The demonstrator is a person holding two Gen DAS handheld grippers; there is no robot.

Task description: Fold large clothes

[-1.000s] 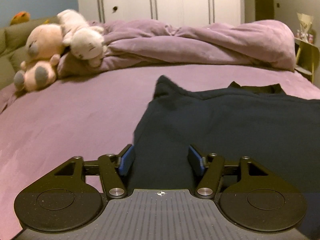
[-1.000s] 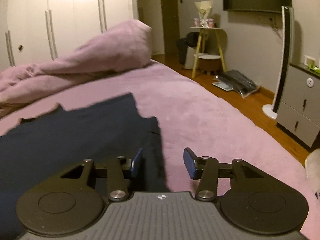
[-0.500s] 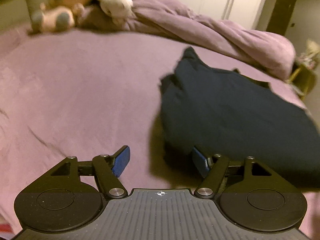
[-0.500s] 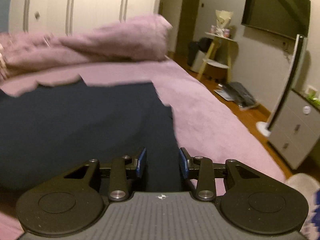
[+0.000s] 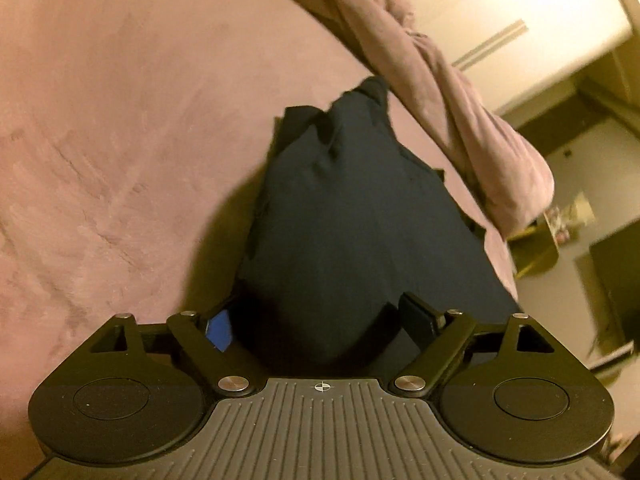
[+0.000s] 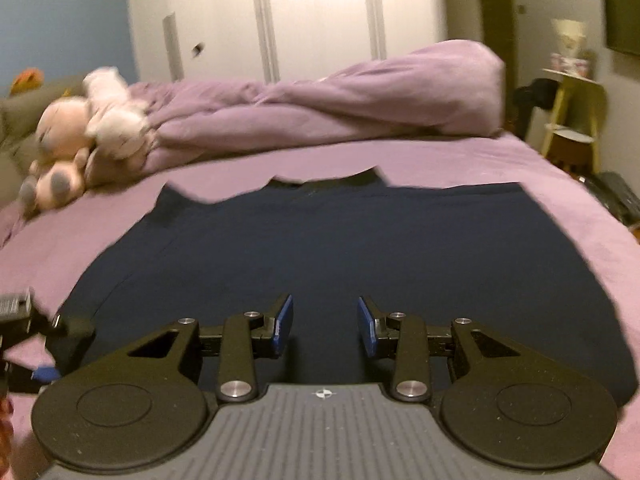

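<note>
A large dark navy garment (image 6: 340, 248) lies spread flat on the purple bed; it also shows in the left wrist view (image 5: 352, 220). My left gripper (image 5: 320, 326) is open, tilted, low at the garment's near left edge, with the cloth bulging between its fingers. It also shows at the left edge of the right wrist view (image 6: 36, 340). My right gripper (image 6: 325, 328) is open and empty, just above the garment's near middle.
A bunched purple duvet (image 6: 340, 108) lies across the far side of the bed (image 6: 560, 184). Two plush toys (image 6: 80, 136) sit at the far left. White wardrobes (image 6: 320, 16) stand behind. A yellow side table (image 6: 576, 112) stands at the right.
My left gripper has tilted and dropped to the garment's left edge, cloth now between its fingers. My right gripper has swung left from the right edge to the garment's middle and opened wider.
</note>
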